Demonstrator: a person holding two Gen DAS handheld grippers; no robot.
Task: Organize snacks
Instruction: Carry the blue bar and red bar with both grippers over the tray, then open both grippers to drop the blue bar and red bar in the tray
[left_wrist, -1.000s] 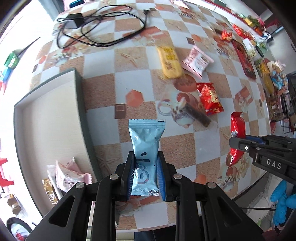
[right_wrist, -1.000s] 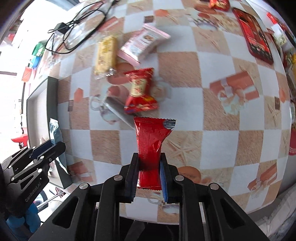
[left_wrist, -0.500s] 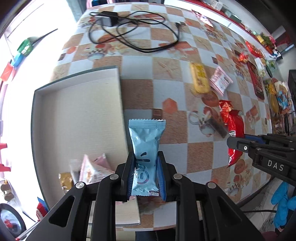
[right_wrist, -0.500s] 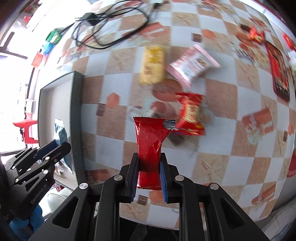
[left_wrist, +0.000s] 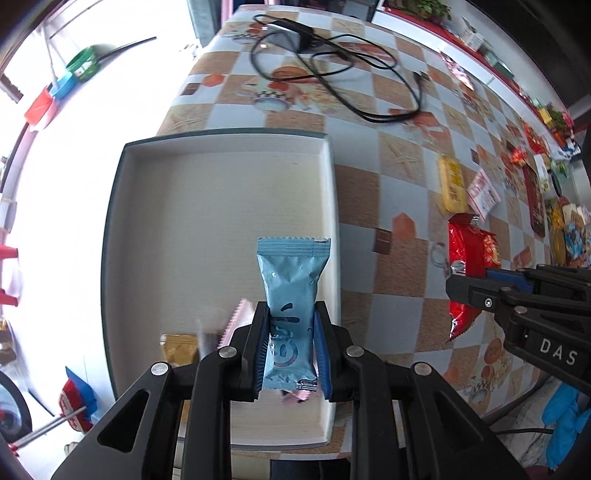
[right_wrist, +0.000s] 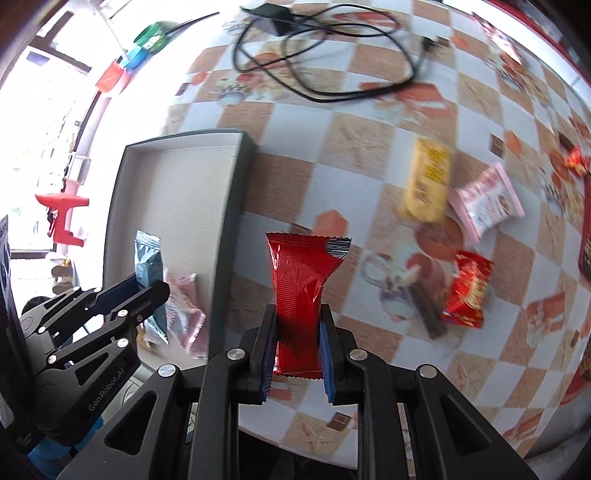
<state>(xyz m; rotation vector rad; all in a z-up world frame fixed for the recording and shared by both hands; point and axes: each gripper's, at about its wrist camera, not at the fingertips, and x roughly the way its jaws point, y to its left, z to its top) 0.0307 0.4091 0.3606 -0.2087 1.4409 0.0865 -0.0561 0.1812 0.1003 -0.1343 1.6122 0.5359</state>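
My left gripper is shut on a light blue snack packet, hanging over the near right part of a shallow white tray. A pink packet and a gold one lie in the tray's near end. My right gripper is shut on a red snack packet, held above the checkered table just right of the tray's rim. In the right wrist view the left gripper with its blue packet shows at the left, over the tray.
On the table lie a yellow packet, a pink-and-white packet, a small red packet and a dark bar. A black charger cable sprawls at the far end. A blue-gloved hand shows low right.
Both grippers have travelled left across the table with their packets. The blue packet has gone from beside the tray to above its inside. The red packet has neared the tray's right rim.
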